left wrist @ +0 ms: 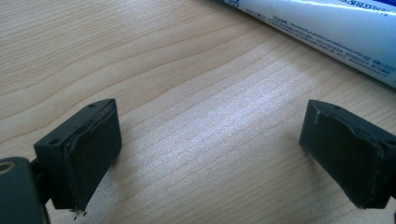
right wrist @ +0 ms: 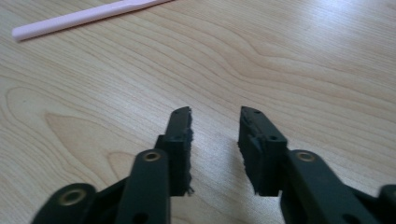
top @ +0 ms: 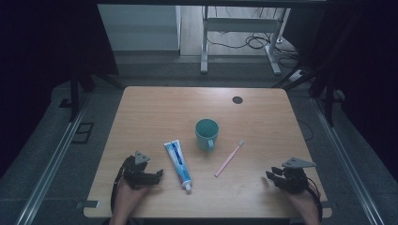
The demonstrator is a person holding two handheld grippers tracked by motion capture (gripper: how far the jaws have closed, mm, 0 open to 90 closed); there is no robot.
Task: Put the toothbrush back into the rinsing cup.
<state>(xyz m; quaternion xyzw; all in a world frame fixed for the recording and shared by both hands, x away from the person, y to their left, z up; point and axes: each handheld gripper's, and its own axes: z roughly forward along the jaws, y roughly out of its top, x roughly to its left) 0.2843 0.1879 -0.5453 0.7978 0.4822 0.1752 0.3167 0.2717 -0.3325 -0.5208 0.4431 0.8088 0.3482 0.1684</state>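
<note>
The toothpaste tube (left wrist: 327, 32) carries blue print; it is too small to read.

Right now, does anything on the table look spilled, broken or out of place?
Nothing stands out. The teal mug stands upright, and the white-and-blue toothpaste tube and pink toothbrush lie flat on the wooden table, with no spills.

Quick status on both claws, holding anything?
Left claw: open wide, nothing held.
Right claw: narrow gap, still open, nothing between the jaws.

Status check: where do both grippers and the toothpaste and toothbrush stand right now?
Left gripper open, empty, beside toothpaste tube. Right gripper jaws narrow but empty, short of pink toothbrush. Teal cup upright between them; nothing blocking.
</note>
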